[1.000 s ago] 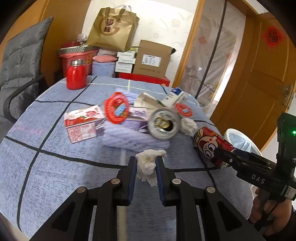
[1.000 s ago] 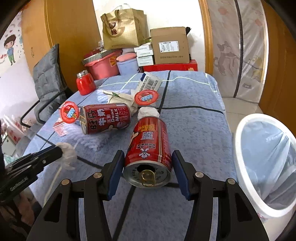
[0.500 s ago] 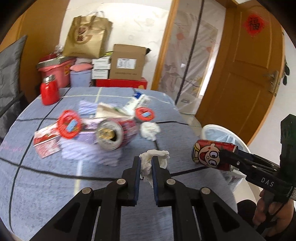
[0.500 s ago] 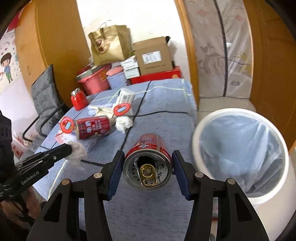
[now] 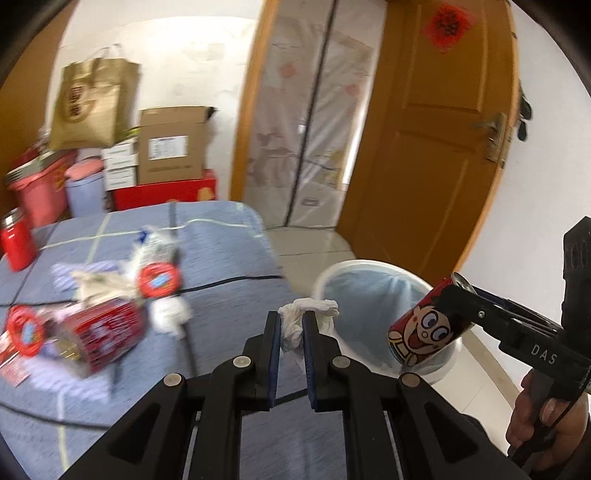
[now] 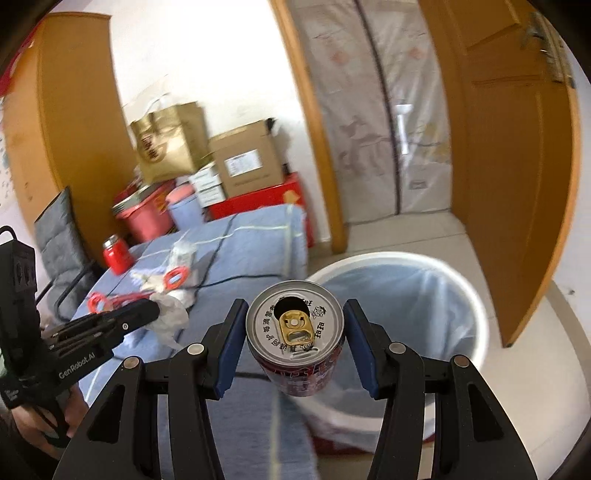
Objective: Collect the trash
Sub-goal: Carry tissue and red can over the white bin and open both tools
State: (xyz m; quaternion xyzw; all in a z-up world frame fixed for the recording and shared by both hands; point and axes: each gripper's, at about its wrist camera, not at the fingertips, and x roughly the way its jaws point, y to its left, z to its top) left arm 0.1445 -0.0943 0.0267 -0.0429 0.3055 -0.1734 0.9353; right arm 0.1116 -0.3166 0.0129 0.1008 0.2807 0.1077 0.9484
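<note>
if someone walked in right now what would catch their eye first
Probably the red cartoon can clamped in the right gripper, held in the air near the white lined bin. Next, the crumpled white tissue pinched in the left gripper, and the red litter left on the blue tablecloth.

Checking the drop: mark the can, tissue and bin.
can (image 6: 295, 328), right wrist view, on its silver top
tissue (image 5: 308, 308), left wrist view, on its crumpled upper part
bin (image 6: 476, 306), right wrist view, on its white rim

White walls (image 5: 192, 55), orange wood door (image 5: 436, 140) with red paper decoration (image 5: 448, 24), curtained doorway (image 5: 314, 129), pale tiled floor (image 6: 399, 236), grey padded chair (image 6: 61, 240), boxes (image 5: 170, 147) and gold bag (image 5: 92, 103) stacked against wall, daylight.
</note>
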